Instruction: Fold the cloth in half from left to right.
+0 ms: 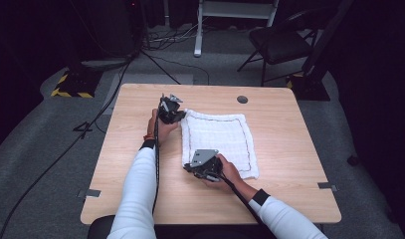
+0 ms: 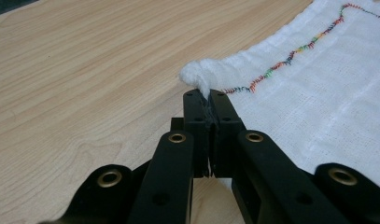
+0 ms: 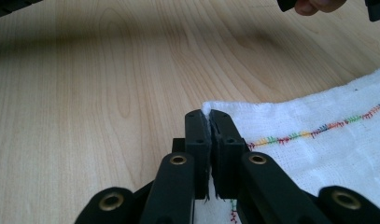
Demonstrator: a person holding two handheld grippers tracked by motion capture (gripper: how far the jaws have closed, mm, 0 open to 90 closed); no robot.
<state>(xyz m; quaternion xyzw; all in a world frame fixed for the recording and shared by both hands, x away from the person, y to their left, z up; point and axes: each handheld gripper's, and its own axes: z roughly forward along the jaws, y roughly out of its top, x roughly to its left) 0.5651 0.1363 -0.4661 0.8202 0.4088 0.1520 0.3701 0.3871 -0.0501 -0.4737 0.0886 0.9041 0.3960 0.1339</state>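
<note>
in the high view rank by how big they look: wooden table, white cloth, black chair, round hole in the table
1. wooden table, largest by far.
2. white cloth and black chair: they look about alike, and the chair stands farther from the camera, so no firm ranking between them.
3. round hole, smallest.

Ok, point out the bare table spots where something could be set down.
The wide strip right of the white cloth along the table edge is bare, as is the left side beside the left tool. The near edge is crowded by forearms and the right tool.
</note>
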